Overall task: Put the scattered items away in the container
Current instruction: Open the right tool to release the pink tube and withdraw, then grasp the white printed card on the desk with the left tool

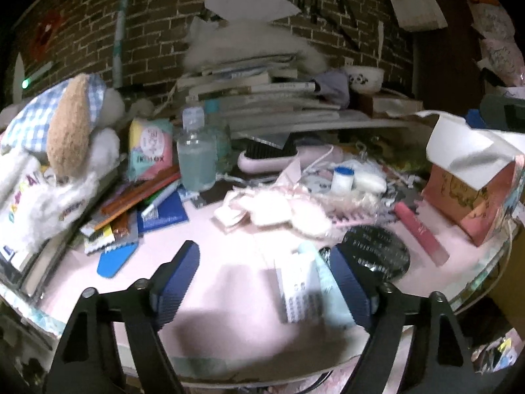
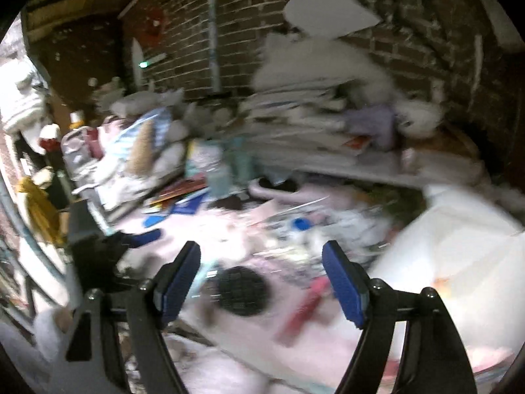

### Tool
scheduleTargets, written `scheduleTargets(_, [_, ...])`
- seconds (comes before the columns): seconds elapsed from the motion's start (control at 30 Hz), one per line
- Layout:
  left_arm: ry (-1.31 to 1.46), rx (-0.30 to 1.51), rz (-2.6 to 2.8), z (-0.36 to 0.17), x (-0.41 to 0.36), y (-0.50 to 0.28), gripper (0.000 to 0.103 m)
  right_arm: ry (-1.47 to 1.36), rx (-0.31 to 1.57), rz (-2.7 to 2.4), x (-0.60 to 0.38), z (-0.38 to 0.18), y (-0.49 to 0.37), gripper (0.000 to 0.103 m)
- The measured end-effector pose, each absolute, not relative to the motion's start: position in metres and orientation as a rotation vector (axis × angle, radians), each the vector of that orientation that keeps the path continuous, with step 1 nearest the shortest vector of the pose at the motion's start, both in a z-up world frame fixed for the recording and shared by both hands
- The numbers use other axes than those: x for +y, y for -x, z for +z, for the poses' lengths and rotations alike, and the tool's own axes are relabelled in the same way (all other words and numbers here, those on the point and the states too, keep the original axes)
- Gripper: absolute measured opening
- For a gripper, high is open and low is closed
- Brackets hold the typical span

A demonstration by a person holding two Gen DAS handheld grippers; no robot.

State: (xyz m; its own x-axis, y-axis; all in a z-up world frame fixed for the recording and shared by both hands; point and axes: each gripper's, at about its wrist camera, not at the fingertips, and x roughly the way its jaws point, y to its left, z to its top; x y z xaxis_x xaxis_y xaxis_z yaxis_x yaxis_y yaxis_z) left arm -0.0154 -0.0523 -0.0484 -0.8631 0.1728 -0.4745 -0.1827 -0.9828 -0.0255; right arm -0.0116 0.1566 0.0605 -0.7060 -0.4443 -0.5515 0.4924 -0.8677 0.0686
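My left gripper (image 1: 264, 256) is open low over the pink tabletop (image 1: 203, 249), with a pale blue tube and a white printed packet (image 1: 303, 290) lying just inside its right finger. A black round compact (image 1: 377, 251) and a pink lip tube (image 1: 421, 234) lie to the right. An open pink box (image 1: 472, 190) stands at the far right. My right gripper (image 2: 261, 257) is open above the black compact (image 2: 242, 290), and the pink tube (image 2: 306, 305) sits near its right finger. The right wrist view is blurred.
A plush dog (image 1: 65, 131) lies at the left, beside a water bottle (image 1: 196, 151), pens and a blue booklet (image 1: 164, 211). A stack of books (image 1: 262, 95) lines the brick wall. Cotton pads (image 1: 272, 211), a pink hairbrush (image 1: 285, 159) and small bottles crowd the middle.
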Motion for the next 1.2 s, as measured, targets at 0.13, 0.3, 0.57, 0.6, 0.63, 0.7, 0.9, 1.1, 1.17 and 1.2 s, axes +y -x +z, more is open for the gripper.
scheduleTargets(0.13, [0.722,0.065,2.850,-0.055,-0.051,0.008,0.075,-0.801,0.024,-2.502,0.139,0.028,0.012,0.074])
scheduleTargets(0.3, [0.737,0.141,2.835,-0.062,-0.047,0.002,0.075,-0.877,-0.065,-2.509,0.136,-0.006,0.018,0.074])
scheduleTargets(0.57, [0.740,0.198,2.861,-0.066,-0.054,0.006,0.054,-0.919,-0.051,-2.513,0.141,-0.023,0.020,0.074])
scheduleTargets(0.6, [0.752,0.209,2.856,-0.067,-0.053,0.008,0.045,-0.925,-0.060,-2.509,0.142,-0.024,0.020,0.074])
scheduleTargets(0.63, [0.751,0.220,2.849,-0.068,-0.052,0.008,0.043,-0.931,-0.066,-2.505,0.143,-0.026,0.021,0.074])
scheduleTargets(0.7, [0.741,0.229,2.840,-0.068,-0.048,0.009,0.039,-0.943,-0.072,-2.501,0.144,-0.029,0.023,0.074])
scheduleTargets(0.9, [0.731,0.216,2.780,-0.068,-0.040,0.011,0.021,-0.966,-0.088,-2.509,0.147,-0.037,0.027,0.074])
scheduleTargets(1.1, [0.751,0.240,2.761,-0.066,-0.036,0.012,0.018,-0.979,-0.102,-2.514,0.150,-0.042,0.028,0.074])
scheduleTargets(1.17, [0.757,0.237,2.748,-0.066,-0.035,0.012,0.018,-0.975,-0.098,-2.523,0.151,-0.042,0.028,0.074])
scheduleTargets(1.2, [0.758,0.238,2.742,-0.066,-0.035,0.012,0.018,-0.973,-0.095,-2.529,0.151,-0.042,0.028,0.074])
